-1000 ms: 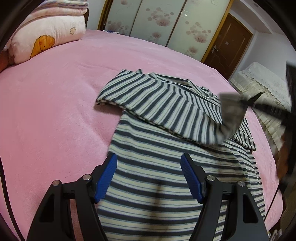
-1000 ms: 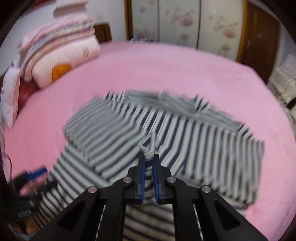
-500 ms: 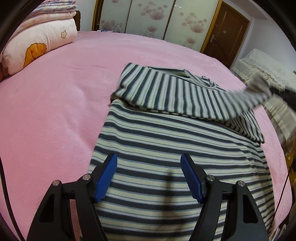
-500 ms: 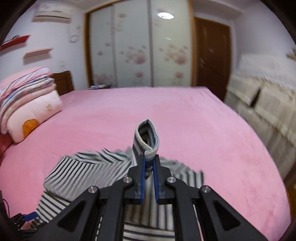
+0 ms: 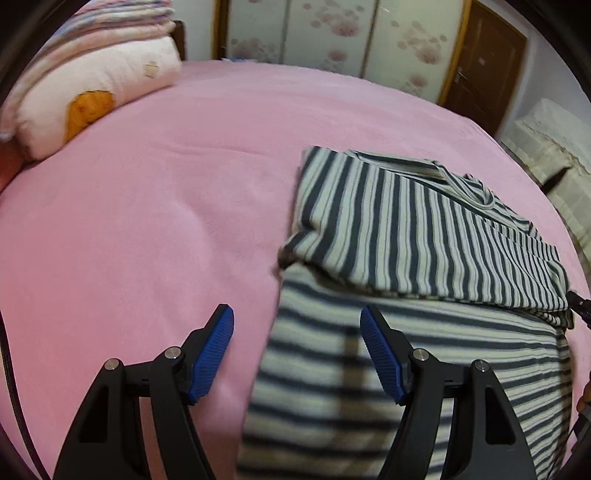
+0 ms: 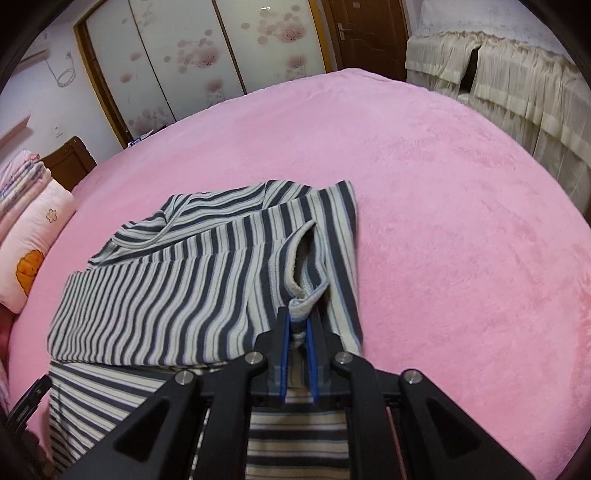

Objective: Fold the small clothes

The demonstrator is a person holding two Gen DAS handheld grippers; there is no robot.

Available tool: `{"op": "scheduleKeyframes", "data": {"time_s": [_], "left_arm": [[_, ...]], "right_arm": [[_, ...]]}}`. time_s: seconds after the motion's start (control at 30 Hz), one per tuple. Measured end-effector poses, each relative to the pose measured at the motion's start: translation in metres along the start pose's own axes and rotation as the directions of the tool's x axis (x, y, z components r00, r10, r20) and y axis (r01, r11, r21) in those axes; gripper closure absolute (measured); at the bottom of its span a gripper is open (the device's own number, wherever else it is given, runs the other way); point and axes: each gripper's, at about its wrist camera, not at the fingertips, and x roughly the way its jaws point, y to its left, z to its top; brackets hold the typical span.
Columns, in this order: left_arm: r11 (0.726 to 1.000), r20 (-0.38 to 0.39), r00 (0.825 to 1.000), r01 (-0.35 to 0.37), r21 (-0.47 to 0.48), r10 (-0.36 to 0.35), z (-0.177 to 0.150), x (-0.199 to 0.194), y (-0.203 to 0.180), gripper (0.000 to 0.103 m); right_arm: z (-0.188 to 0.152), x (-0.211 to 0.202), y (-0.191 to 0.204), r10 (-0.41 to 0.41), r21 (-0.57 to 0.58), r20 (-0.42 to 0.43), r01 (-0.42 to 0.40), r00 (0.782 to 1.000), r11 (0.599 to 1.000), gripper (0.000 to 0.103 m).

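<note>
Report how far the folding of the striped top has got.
Done: the left sleeve lies folded across the striped top. In hand: the right tongs are shut on the sleeve cuff at the top's right edge; the left tongs hang open. Left: laying that sleeve flat and folding the body.

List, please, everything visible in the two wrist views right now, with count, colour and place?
Striped shirt: one, dark grey and cream, on the bed, sleeve folded across the body.
Sleeve cuff: one, cream, pinched in the right tool.
Bed cover: one, pink, under everything.
Pillow: one, pale pink with an orange print, at the bed's head.
Folded bedding: one stack, striped pastel, on the pillow.
Wardrobe doors: white with pink flowers, far wall.
Door: one, brown, beside the wardrobe.
Left tool: black, blue pads, open above the shirt's edge.
Right tool: black, blue pads, shut.
</note>
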Motion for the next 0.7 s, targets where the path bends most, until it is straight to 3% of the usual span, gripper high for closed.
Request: {"op": "scheduleKeyframes", "data": {"time_s": [0.13, 0.37, 0.57, 0.63, 0.7], "left_arm": [[0.994, -0.006, 0.995, 0.099, 0.049, -0.099, 0.018, 0.009, 0.013, 0.033], [0.979, -0.044, 0.987, 0.161, 0.129, -0.156, 0.032, 0.025, 0.025, 0.034], [0.951, -0.019, 0.950, 0.311, 0.001, -0.311, 0.040, 0.025, 0.051, 0.047], [0.932, -0.018, 0.933, 0.358, -0.054, -0.359, 0.042, 0.029, 0.060, 0.062], [0.920, -0.026, 0.923, 0.381, -0.095, -0.385, 0.043, 0.035, 0.066, 0.066]], "right_arm": [[0.002, -0.002, 0.000, 0.035, 0.008, -0.008, -0.035, 0.999, 0.999, 0.093], [0.005, -0.004, -0.006, 0.074, 0.024, -0.025, -0.073, 0.997, 0.997, 0.093], [0.006, -0.003, -0.008, 0.086, 0.033, -0.035, -0.084, 0.996, 0.996, 0.093], [0.006, -0.004, -0.007, 0.084, 0.025, -0.034, -0.083, 0.996, 0.996, 0.093], [0.006, -0.004, -0.006, 0.081, 0.021, -0.035, -0.080, 0.996, 0.997, 0.093]]}}
